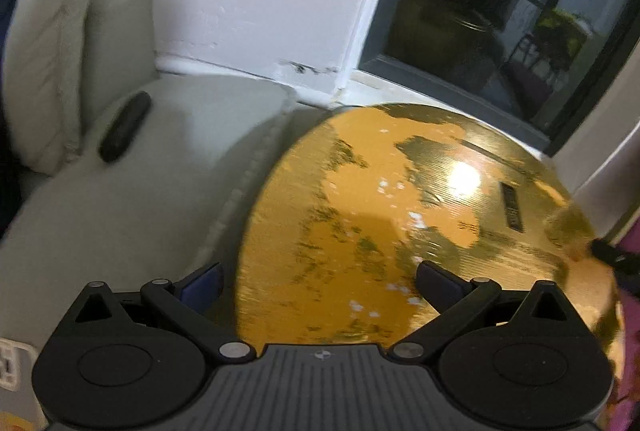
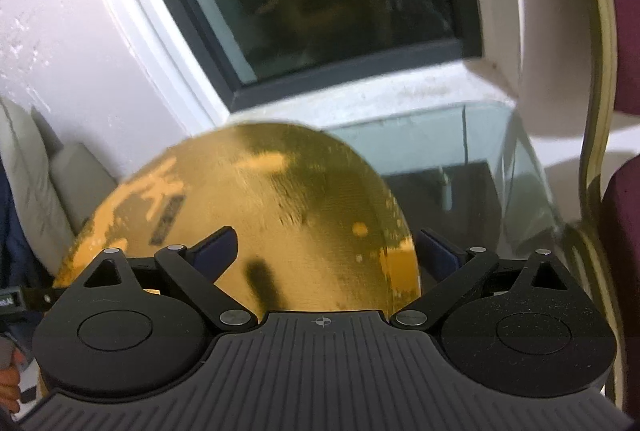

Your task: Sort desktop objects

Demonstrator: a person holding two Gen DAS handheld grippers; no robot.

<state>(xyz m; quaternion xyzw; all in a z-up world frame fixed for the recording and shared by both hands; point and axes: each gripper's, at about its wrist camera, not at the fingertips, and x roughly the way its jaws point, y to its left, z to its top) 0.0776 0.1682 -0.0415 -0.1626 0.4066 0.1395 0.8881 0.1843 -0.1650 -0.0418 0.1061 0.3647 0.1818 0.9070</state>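
Round gold table [image 1: 360, 215] motion-blurred, near edge hidden behind claw body; small dark label [image 1: 513, 207] unreadable

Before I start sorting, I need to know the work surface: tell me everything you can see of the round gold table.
The round gold table has a shiny metallic top, its finish worn into orange patches with white flecks. A small dark rectangular label lies flat on it. It stands level between a cream sofa and a glass-topped table, below a window. Both open grippers hover over it, touching nothing.
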